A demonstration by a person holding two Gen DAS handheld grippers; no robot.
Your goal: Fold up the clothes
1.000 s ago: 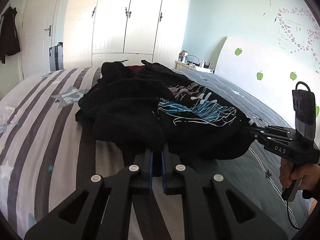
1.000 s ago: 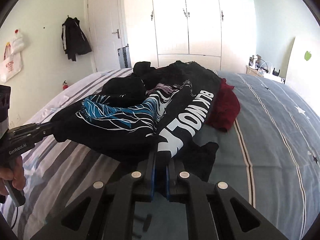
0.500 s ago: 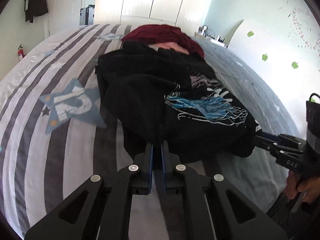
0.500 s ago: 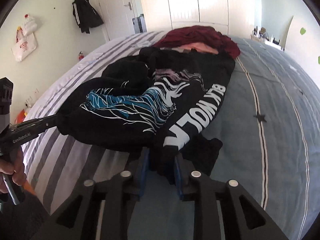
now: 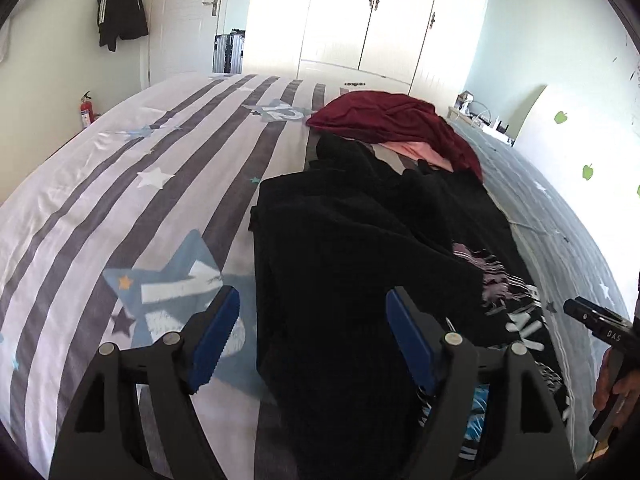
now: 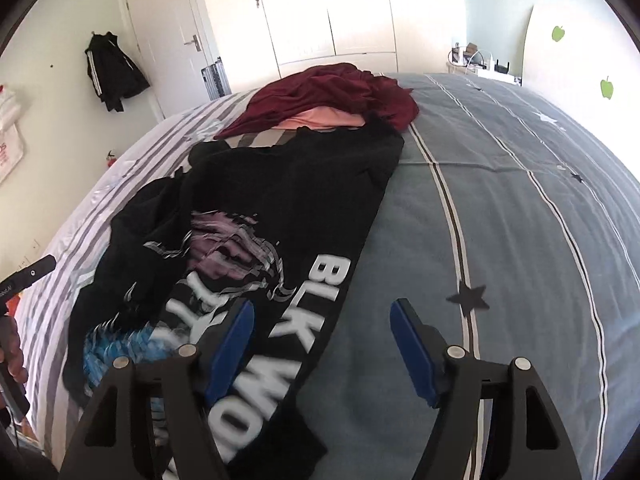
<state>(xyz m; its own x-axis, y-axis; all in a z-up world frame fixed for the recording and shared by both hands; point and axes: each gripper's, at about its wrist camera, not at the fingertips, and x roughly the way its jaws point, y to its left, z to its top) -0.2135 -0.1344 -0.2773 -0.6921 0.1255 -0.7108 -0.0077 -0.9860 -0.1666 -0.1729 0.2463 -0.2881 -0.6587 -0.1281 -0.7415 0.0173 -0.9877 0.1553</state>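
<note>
- The left hand-held gripper (image 5: pixel 313 332) is wide open. Its two blue pads (image 5: pixel 214 338) are far apart and hold nothing.
- It hangs over the near end of a black piece of clothing (image 5: pixel 340 280) that lies on the bed (image 5: pixel 120 200).
- The right hand-held gripper (image 6: pixel 322 344) is wide open too, with nothing between its blue pads (image 6: pixel 412 354).
- It hangs over the edge of a black shirt (image 6: pixel 280 200) with white letters and a blue and pink picture. One pad is over the shirt and the other is over the grey-blue bed cover (image 6: pixel 500 220).
- The black clothes lie in a long heap down the middle of the bed.
- Past them, at the far end, a dark red piece of clothing (image 6: pixel 332 88) lies on top of a pink one (image 6: pixel 320 118).
- A hand (image 5: pixel 616 384) at the right edge of the left view holds the other gripper's handle.
- A black jacket (image 5: pixel 120 4) hangs on the far wall beside a white door (image 5: pixel 188 20). White wardrobe doors (image 6: pixel 328 4) stand behind the bed.
</note>
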